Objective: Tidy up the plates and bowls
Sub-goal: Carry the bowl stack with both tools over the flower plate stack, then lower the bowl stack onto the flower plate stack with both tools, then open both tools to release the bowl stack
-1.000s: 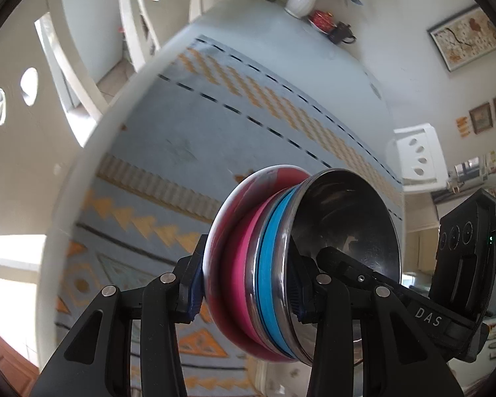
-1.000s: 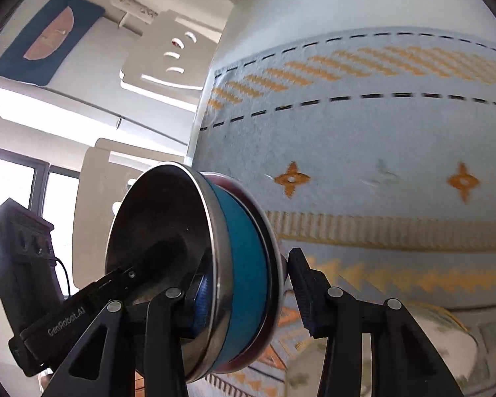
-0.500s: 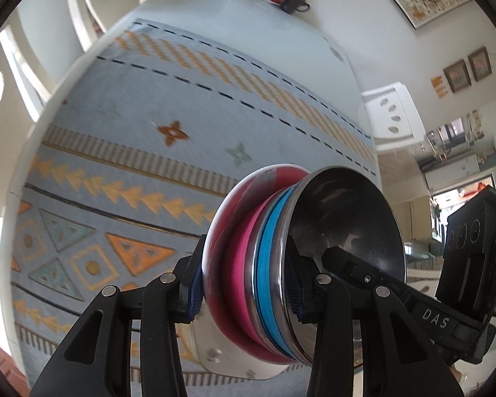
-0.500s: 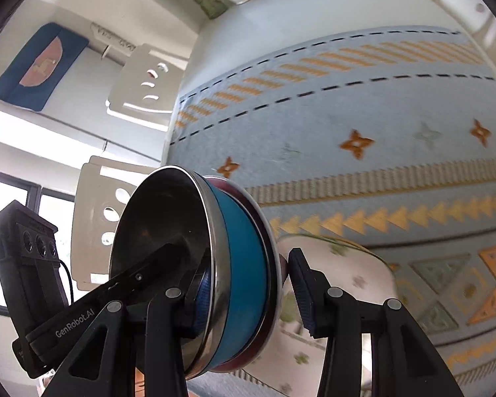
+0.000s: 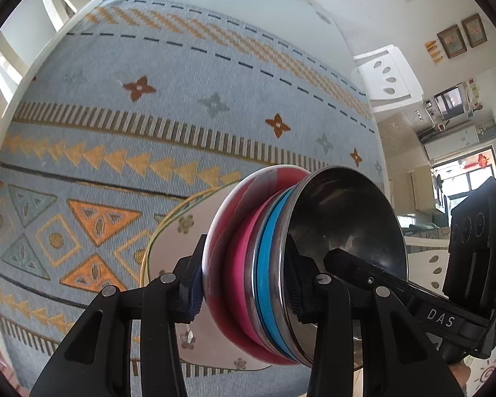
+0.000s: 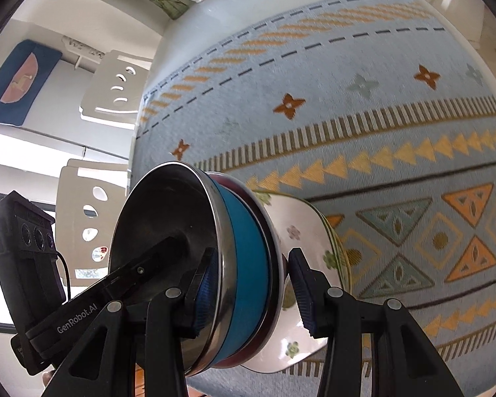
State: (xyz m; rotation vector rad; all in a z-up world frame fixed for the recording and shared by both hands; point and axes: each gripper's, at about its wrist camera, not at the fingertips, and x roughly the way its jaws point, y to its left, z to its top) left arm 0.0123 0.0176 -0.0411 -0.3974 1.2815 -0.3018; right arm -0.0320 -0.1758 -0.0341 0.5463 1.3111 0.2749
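Both grippers have carried the nested bowl stack (image 5: 281, 264) over the floral plate (image 5: 168, 251) just beyond my fingertips (left gripper (image 5: 244, 281) clamps it, right gripper (image 6: 248, 294) part-open around it), setting down remains.

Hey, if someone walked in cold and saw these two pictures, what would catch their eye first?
First, the stack of nested bowls filling the foreground: a steel bowl over a blue one and a pink one, held on its side with the left gripper and right gripper at opposite rims. Just behind it lies a white flowered plate. Underneath spreads a pale blue tablecloth with orange triangles.
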